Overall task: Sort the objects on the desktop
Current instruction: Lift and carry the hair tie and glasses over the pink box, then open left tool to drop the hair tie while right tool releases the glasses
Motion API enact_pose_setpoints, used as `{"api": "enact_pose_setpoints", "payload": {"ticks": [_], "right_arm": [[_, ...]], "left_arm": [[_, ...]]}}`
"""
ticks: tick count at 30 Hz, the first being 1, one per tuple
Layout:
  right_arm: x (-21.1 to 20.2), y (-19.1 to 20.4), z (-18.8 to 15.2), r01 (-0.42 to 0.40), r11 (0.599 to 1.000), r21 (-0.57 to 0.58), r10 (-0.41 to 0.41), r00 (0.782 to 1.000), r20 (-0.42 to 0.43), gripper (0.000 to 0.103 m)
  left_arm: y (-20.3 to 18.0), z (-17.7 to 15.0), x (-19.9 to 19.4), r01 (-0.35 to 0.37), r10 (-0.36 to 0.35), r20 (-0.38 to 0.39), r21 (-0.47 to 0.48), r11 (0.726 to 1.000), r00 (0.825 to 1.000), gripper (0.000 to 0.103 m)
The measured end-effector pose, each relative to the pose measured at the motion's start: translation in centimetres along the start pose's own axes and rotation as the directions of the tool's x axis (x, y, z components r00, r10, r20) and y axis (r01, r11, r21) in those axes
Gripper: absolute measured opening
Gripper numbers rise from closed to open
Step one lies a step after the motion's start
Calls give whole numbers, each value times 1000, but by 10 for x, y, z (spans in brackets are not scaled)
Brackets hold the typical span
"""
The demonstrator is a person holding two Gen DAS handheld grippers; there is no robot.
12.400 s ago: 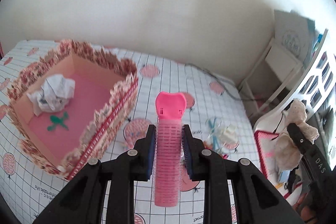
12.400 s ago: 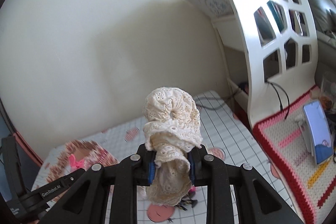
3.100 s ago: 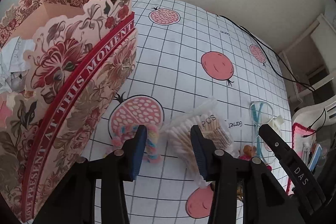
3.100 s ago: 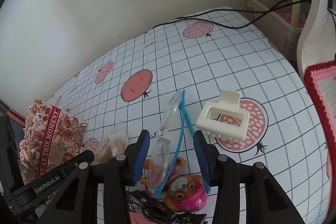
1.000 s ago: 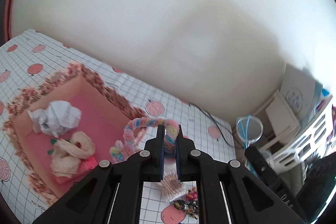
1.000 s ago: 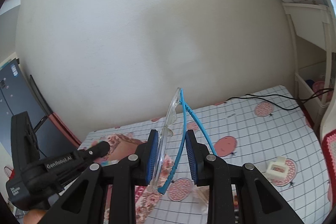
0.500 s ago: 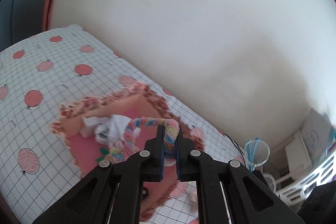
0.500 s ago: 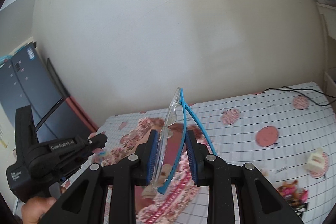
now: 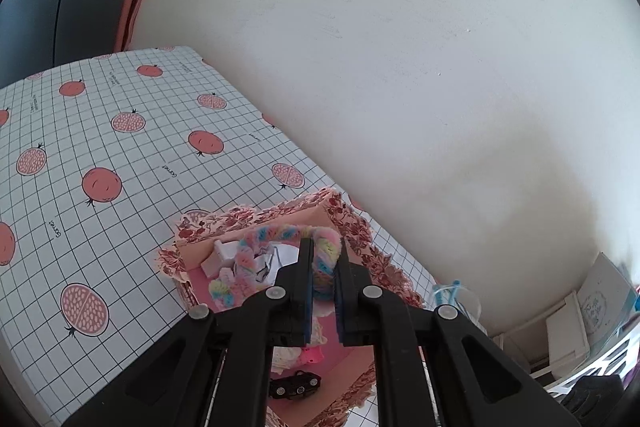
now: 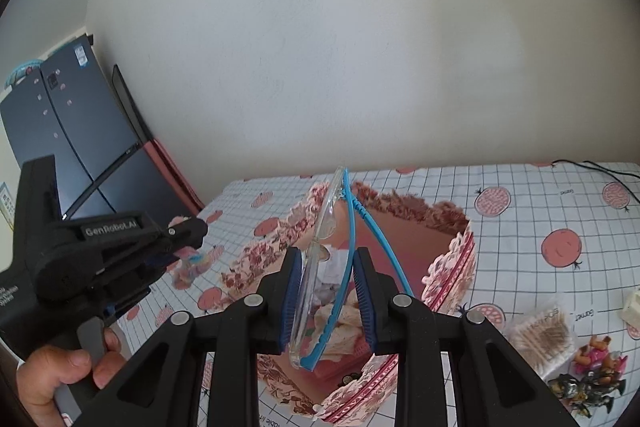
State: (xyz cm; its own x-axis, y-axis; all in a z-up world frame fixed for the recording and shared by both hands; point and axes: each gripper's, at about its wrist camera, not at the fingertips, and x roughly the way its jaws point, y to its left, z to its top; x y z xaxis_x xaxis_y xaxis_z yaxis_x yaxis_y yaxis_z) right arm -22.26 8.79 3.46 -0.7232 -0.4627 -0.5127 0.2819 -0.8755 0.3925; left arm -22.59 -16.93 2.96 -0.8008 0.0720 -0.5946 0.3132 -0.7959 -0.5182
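**Q:** Floral box [image 10: 452, 263], largest item on the worktop [image 9: 100, 131]: where does it lie relative to each hand-held gripper?

**A:** Below and ahead of both. In the right wrist view the open box sits directly under the right hand-held gripper [image 10: 326, 301]; in the left wrist view it sits under the left hand-held gripper [image 9: 322, 285], whose fingertips are over the box's interior.

**Q:** What does each carry?

**A:** The right one pinches a pair of blue-armed clear glasses [image 10: 332, 259], long axis running up and away along the fingers, lens edge-on. The left one is pressed together on a pastel fluffy scrunchie [image 9: 280, 251], its loop hanging to the left of the fingers, over the crumpled paper [image 9: 288, 255] in the box.

**Q:** Which is nearer the drop point?

**A:** Judged from these views, both are over the box; which is lower cannot be told. The release probably needs only a short descent.

**Q:** What remains outside?

**A:** To the right of the box: a cotton-swab pack [image 10: 540, 331], small toy figures [image 10: 588, 375], and a cream hair claw [image 10: 632, 307] at the frame edge.
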Motion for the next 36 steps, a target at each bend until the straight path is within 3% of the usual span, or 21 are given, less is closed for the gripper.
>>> {"api": "enact_pose_setpoints", "payload": {"ticks": [14,22,25,27,29,36], "right_arm": [[44,-20,-20,42,998,51,-36,993,-111,29],[49,-23,-20,46,997,55,-38,990,-139,30],[50,-24,-20,43,997,63,-33,989,-148,31],[51,-25,-21,42,997,69,-31,987,-155,31],[52,-24,-21,44,997,68,-33,987,-157,31],[51,-26,-19,37,996,85,-24,988,-155,33]], "left_arm": [[16,-24,61,-26,16,-175,-54,998,984,8],[15,-32,77,-37,21,-223,-68,997,975,10],[16,-36,81,-56,38,-246,-67,996,969,16],[17,-36,81,-68,49,-246,-70,995,968,27],[18,-36,79,-89,69,-233,-77,993,970,52],[17,-34,76,-117,99,-225,-67,991,969,55]]}}
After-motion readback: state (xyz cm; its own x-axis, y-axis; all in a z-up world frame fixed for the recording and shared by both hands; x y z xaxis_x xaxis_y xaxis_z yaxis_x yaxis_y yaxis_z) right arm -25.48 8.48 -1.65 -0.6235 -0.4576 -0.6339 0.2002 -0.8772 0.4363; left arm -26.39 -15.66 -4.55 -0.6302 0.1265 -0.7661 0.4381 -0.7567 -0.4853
